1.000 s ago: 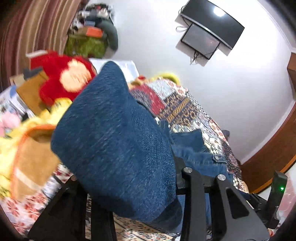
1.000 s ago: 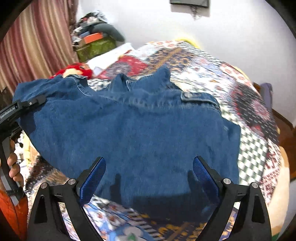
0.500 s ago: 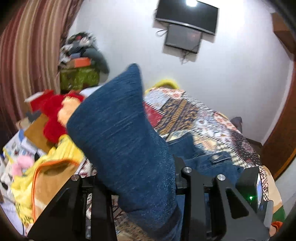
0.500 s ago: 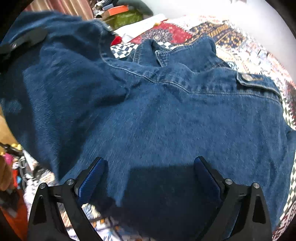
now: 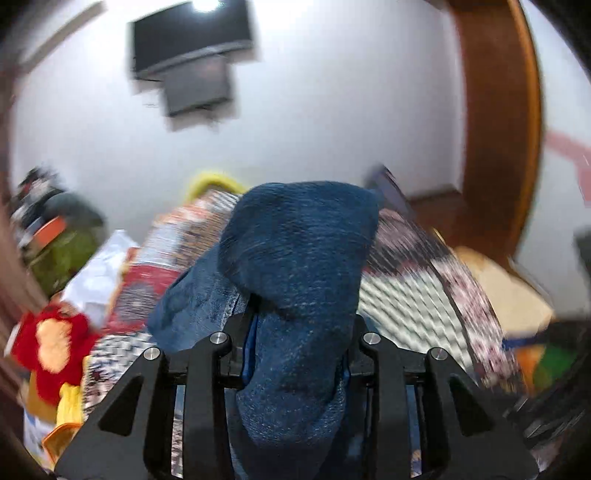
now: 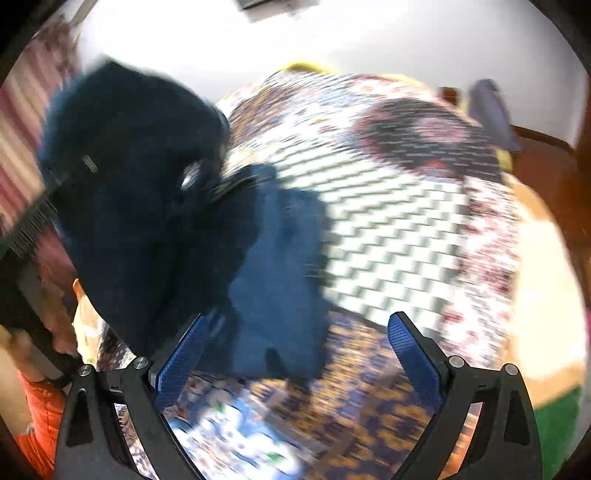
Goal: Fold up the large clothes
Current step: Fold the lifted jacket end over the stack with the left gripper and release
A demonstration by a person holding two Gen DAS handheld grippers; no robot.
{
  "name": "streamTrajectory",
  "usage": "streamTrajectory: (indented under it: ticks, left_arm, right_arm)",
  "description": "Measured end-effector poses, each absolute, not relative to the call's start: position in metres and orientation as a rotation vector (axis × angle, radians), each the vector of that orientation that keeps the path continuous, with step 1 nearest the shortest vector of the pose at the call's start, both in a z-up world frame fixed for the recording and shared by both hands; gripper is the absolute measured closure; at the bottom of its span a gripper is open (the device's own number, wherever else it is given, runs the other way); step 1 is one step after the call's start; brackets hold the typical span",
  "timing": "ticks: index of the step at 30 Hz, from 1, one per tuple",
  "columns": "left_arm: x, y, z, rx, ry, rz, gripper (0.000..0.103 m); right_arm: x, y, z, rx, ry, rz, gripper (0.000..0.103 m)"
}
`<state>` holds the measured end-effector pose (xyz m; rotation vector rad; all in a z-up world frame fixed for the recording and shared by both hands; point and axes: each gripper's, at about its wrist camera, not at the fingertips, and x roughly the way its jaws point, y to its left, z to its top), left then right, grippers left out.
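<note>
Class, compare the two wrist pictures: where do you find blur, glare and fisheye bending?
Left wrist: the television is smeared, with lamp glare on it; the jacket is sharper, and the door frame bends. Right wrist: the quilt streaks heavily; the wall is washed out.

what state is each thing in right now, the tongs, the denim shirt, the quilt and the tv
left tongs: shut on the denim shirt
right tongs: open, holding nothing
denim shirt: bunched and lifted, part still lying on the quilt
quilt: spread over the bed, partly covered by the shirt
tv: wall-mounted, screen dark
</note>
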<state>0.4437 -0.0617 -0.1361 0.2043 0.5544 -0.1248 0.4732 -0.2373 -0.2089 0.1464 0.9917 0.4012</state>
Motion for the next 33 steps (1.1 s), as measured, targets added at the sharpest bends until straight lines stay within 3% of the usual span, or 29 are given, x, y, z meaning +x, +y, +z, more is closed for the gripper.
streamTrajectory:
  ticks: [8, 10, 14, 16, 18, 21, 27, 33]
  left_arm:
    - [0.413, -0.118, -0.202, 0.447, 0.699, -0.249, 0.07]
    - [0.401, -0.12, -0.214, 0.475, 0.74, -0.3, 0.062]
    - [0.377, -0.124, -0.221, 0.483, 0.758, -0.336, 0.055]
    - [0.37, -0.12, -0.212, 0.431, 0.771, -0.364, 0.042]
    - [0.362, -0.11, -0.2, 0.336, 0.792, -0.399, 0.03]
    - [0.351, -0.081, -0.181, 0.227, 0.779, -0.37, 0.028]
    - [0.342, -0.001, -0.159, 0.129, 0.723, -0.153, 0.007]
    - [0.363, 0.061, -0.189, -0.01, 0.859, -0.043, 0.006]
  right_arm:
    - [0.439, -0.285, -0.2, 0.204, 0.958, 0.304, 0.006]
    - [0.435, -0.288, -0.2, 0.213, 0.956, 0.306, 0.006]
    - [0.432, -0.284, -0.194, 0.228, 0.942, 0.326, 0.006]
    - [0.43, -0.278, -0.188, 0.227, 0.932, 0.343, 0.006]
    - [0.431, -0.271, -0.183, 0.214, 0.925, 0.356, 0.006]
    - [0.429, -0.254, -0.17, 0.184, 0.898, 0.392, 0.006]
    - [0.437, -0.213, -0.166, 0.132, 0.889, 0.482, 0.006]
    - [0.469, -0.162, -0.193, 0.089, 0.991, 0.586, 0.006]
